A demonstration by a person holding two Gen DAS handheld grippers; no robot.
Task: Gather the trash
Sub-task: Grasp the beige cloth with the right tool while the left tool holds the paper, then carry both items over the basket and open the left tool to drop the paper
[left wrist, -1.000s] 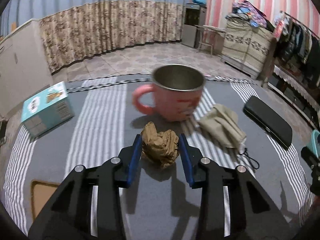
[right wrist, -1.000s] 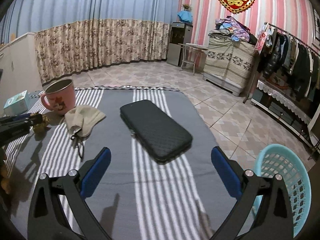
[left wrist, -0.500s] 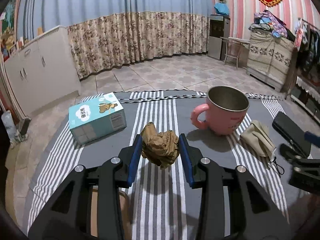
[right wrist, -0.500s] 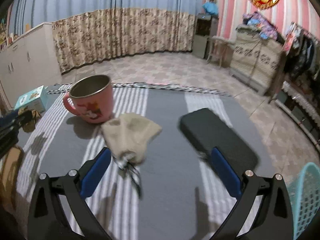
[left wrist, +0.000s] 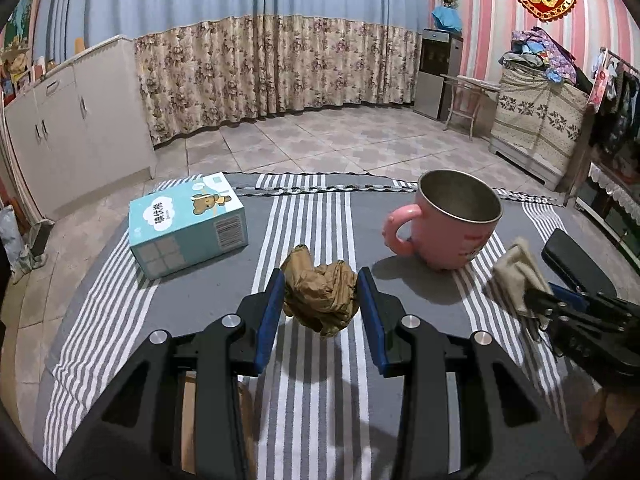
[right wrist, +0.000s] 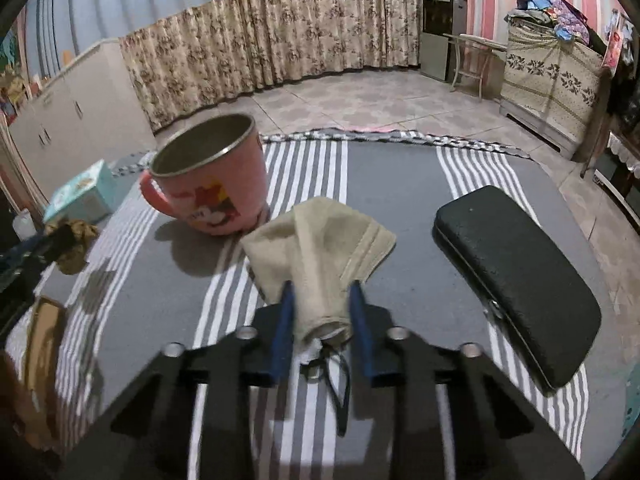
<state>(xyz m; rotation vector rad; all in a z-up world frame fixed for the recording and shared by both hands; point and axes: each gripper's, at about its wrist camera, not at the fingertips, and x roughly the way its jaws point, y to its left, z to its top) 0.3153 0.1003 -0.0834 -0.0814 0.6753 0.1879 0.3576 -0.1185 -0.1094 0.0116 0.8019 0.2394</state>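
Dim indoor light, soft shadows, fisheye-bent edges (dark corners), right view slightly blurred

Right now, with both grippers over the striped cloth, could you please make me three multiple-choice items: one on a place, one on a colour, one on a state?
1. Where does the black case lie?
A. right of the beige mask
B. inside the mug
C. on the blue box

2. What colour is the mug outside?
A. green
B. pink
C. white

3. What is the left gripper doing?
A. open, holding nothing
B. shut on the mug's handle
C. shut on the brown paper wad

Answers: 1 A, the beige mask lies to its left; 2 B, pink wall, metal inside; 3 C, both pads press the brown paper wad.
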